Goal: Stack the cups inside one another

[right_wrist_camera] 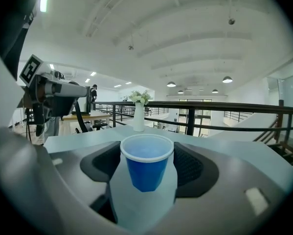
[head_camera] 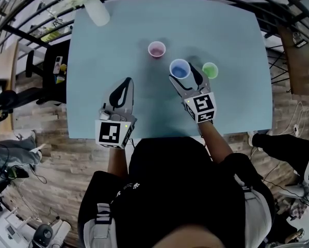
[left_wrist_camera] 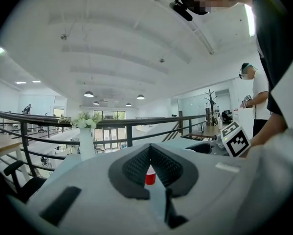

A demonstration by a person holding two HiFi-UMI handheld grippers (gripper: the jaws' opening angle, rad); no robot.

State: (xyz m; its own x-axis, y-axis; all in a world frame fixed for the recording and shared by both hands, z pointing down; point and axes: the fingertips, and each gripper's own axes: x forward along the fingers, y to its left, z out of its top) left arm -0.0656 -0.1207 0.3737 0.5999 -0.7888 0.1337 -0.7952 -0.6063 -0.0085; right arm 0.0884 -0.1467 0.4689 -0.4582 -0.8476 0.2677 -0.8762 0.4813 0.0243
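Right now my right gripper reaches forward over the pale blue surface, its ribbed black fingers clamped on the smooth, tapered blue cup. My left gripper sits nearer me, fingers together. The pink cup stands just beyond and the green cup just to the right. A white vase is at the far left corner.

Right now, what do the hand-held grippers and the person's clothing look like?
The left hand-held gripper and right hand-held gripper are light grey, with tapered fingers lined by black ribbed pads. Each carries a white cube with black square markers. No cables show. The person wears a black top with pale shoulder panels.
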